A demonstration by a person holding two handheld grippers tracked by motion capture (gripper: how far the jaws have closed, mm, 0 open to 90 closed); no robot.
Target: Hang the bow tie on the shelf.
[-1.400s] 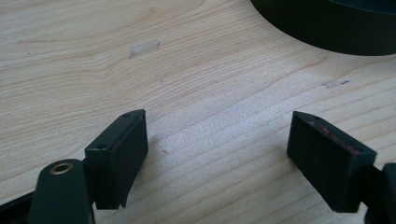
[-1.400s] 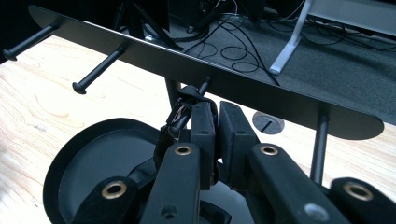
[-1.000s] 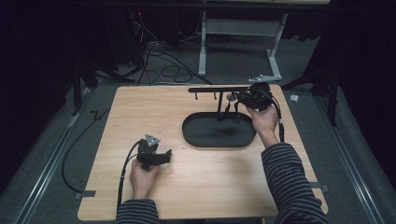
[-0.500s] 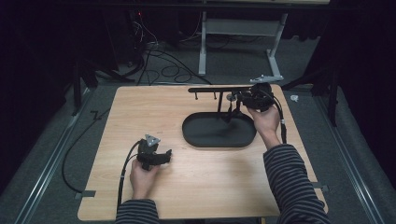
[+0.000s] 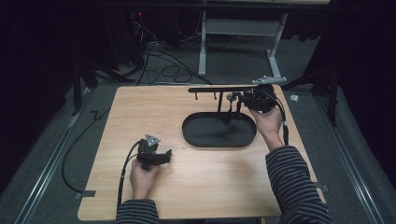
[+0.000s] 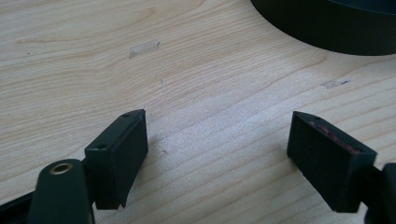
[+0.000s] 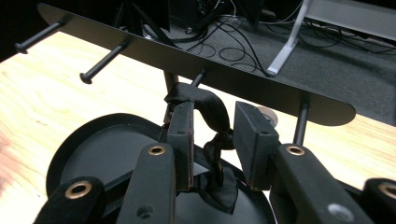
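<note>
A black metal rack [image 5: 219, 89] with several pegs stands over a black oval tray [image 5: 187, 130] at the table's far right. A black fabric band with a bow [image 7: 210, 105] hangs looped over one peg, its lower end dangling above the tray [image 7: 93, 149]. My right gripper [image 7: 215, 126] straddles the band. Its jaws have just been opening, and a gap shows beside the right pad [image 7: 250, 140]. In the high view the right gripper [image 5: 238, 101] sits at the rack's right end. My left gripper [image 6: 219, 154] is wide open over bare wood, seen low on the table [image 5: 166, 156].
The wooden table [image 5: 140, 116] has free room left of the tray. A small silver disc [image 7: 268, 114] sits by the rack's post. The tray's dark wall [image 6: 327, 28] lies ahead of the left gripper. Cables and a grey stand leg [image 5: 275, 51] lie on the floor beyond.
Both hands have kept their places. The right forearm has barely shifted, and the high view is too small to show the jaws moving.
</note>
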